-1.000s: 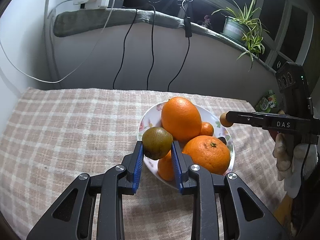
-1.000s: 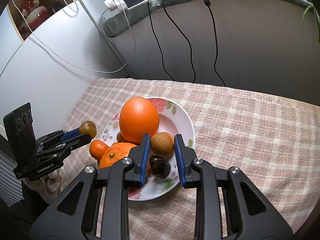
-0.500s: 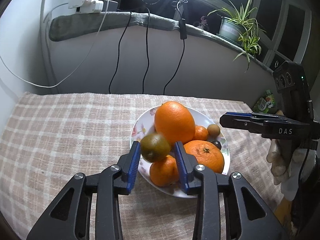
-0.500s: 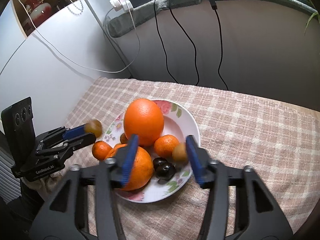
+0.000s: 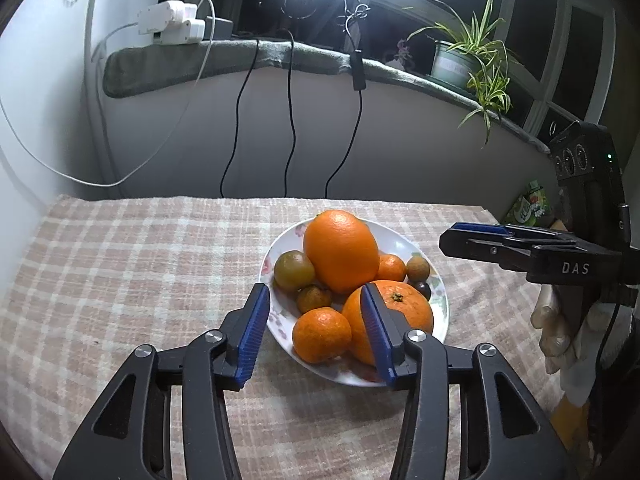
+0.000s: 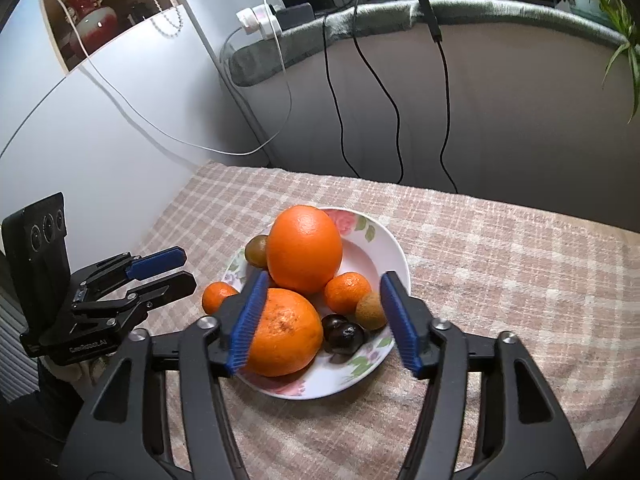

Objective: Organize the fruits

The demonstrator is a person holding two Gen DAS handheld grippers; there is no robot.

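Observation:
A white flowered plate [image 5: 438, 292] [image 6: 394, 254] on the checked tablecloth holds a big orange [image 5: 341, 250] [image 6: 304, 249], a flatter orange [image 5: 404, 307] [image 6: 285, 331], small mandarins [image 5: 322, 334] [image 6: 347, 292], a greenish kiwi [image 5: 294, 271] [image 6: 257, 251], a brown longan [image 5: 418, 268] [image 6: 370, 311] and dark fruits [image 6: 343, 333]. My left gripper [image 5: 314, 330] is open and empty, just in front of the plate; it also shows in the right wrist view [image 6: 170, 268]. My right gripper [image 6: 320, 316] is open and empty above the plate's near side; it also shows in the left wrist view [image 5: 472, 236].
The checked cloth [image 5: 140, 264] covers the table up to a grey wall with hanging cables [image 5: 290, 120]. A power strip [image 5: 172, 22] and a potted plant [image 5: 464, 60] sit on the ledge above. A green packet [image 5: 528, 204] lies at the far right.
Both grippers opened and pulled back. The kiwi left my left gripper and now lies on the plate's left side. The longan left my right gripper and lies beside the small mandarin.

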